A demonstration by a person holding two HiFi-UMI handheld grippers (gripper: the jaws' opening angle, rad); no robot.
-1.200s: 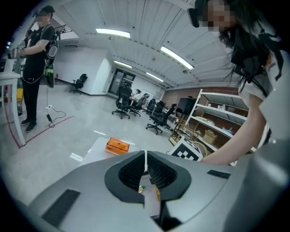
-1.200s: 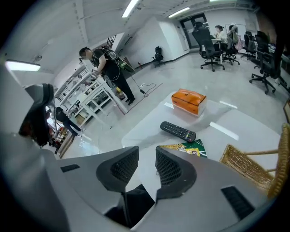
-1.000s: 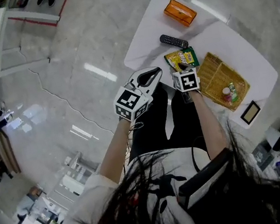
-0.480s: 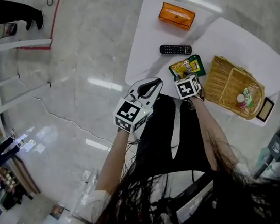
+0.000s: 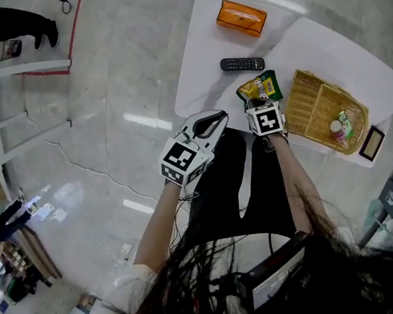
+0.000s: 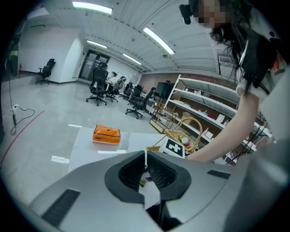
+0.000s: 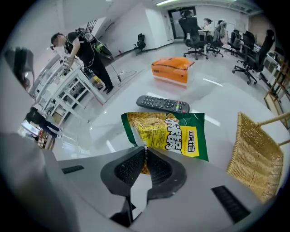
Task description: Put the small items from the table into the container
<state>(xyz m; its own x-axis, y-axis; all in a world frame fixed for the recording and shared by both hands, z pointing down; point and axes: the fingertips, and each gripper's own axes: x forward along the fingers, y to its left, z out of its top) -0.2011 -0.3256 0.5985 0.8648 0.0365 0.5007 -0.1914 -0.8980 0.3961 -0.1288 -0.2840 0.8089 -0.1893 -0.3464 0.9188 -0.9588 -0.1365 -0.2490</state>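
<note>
Head overhead, gripper views low, sharing table

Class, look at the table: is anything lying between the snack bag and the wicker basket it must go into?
Nothing visible does. The snack bag sits beside the wicker basket, only bare table between them. The right tool is closing its jaws on the bag's near edge.

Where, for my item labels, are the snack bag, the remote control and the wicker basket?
snack bag (image 7: pixel 174 136), right gripper view, printed front.
remote control (image 7: pixel 163 104), right gripper view, button face.
wicker basket (image 5: pixel 314 104), head view, bare woven floor.
</note>
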